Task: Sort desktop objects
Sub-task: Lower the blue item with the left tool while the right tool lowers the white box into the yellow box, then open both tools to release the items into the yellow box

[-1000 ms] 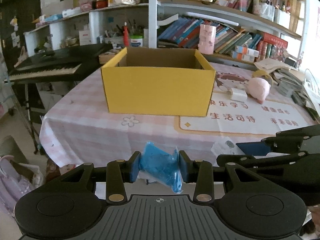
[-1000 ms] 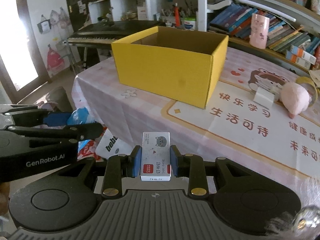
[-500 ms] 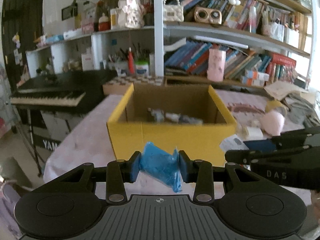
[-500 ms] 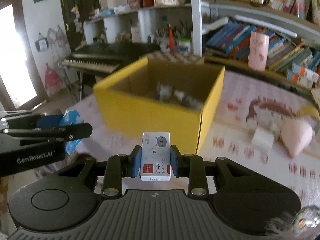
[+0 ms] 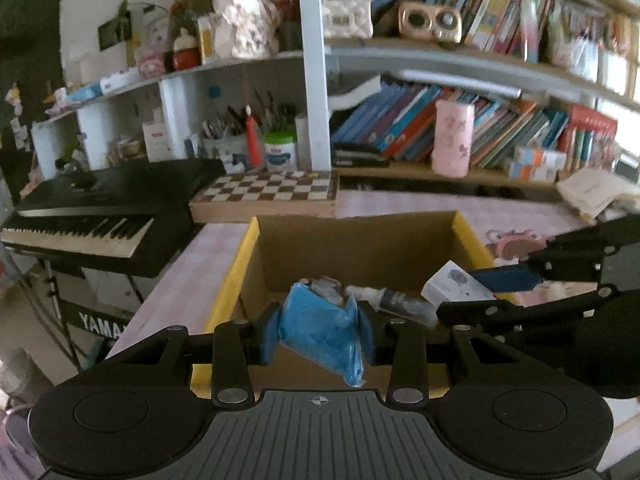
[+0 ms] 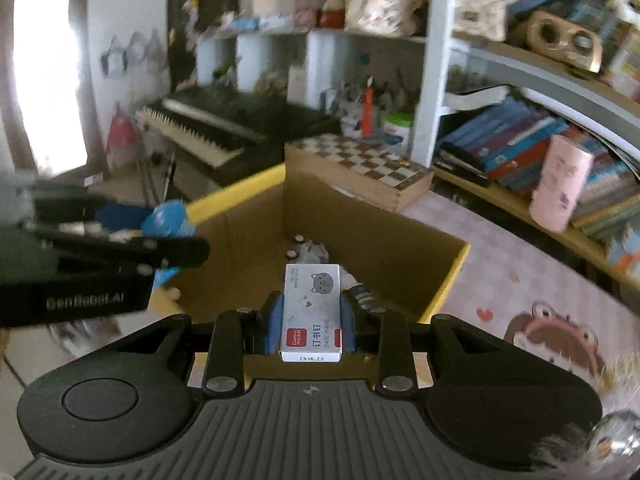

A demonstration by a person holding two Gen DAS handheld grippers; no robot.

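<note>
Left tool (image 5: 319, 330): it is clenching a crumpled blue plastic packet (image 5: 320, 330) above the open yellow cardboard box (image 5: 240, 272).
Right tool (image 6: 311, 322): it is gripping a small white staple box with a cat picture (image 6: 312, 310), over the same box.
Box: it is sitting on the pink desk (image 6: 520, 276).

Far to my left a black keyboard piano (image 5: 86, 216) stands beside the desk, and just right of it a wooden chessboard box (image 5: 266, 196) lies at the far edge. Behind these, shelves hold slanted rows of books (image 5: 404, 124), a pink cup (image 5: 454, 140), a plush toy (image 5: 248, 20) and a small brown radio (image 5: 430, 20) higher up.
</note>
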